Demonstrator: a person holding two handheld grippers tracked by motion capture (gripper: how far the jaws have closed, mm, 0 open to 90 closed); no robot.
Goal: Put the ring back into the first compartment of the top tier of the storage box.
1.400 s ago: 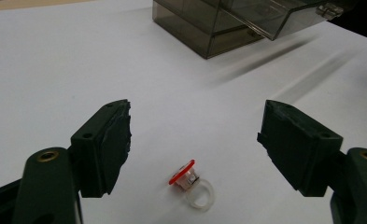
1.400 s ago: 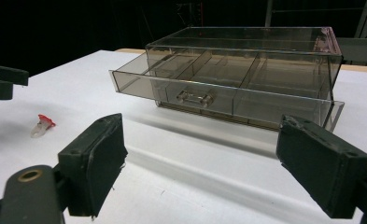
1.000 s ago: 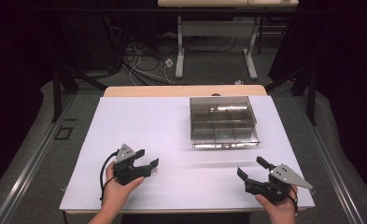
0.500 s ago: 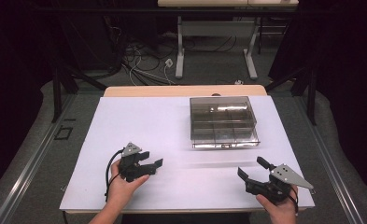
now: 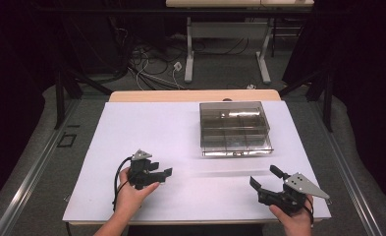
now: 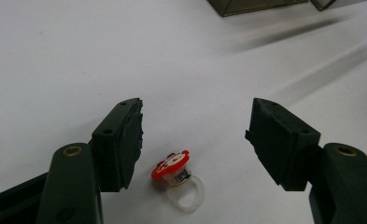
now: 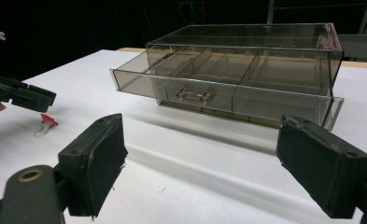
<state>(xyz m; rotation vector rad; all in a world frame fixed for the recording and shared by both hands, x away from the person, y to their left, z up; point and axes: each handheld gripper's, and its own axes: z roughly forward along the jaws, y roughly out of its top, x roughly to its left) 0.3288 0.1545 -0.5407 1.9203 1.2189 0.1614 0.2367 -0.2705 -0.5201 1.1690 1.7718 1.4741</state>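
Two grippers are in my hands, and both stand with jaws spread wide and nothing between the pads. My left gripper (image 6: 195,135) is lowered over a small toy ring (image 6: 179,179), red-topped on a clear band, which lies on the white table (image 5: 190,132) low in the middle of the left gripper view. The ring sits between my jaws, nearer the left-hand one and not touching either; I judge this stance is meant to straddle it before closing. In the right gripper view the same ring (image 7: 45,123) shows at the left edge, just under the tips of the other gripper. My right gripper (image 5: 268,183) waits at the lower right of the high view, well apart from the ring, pointed toward the smoky plastic drawer box (image 7: 246,70). Its drawer (image 7: 181,88) is pulled partly out, compartments bare as far as I can tell, which I take as the likely destination. The ring's small size and rounded band could let it slip on closing.
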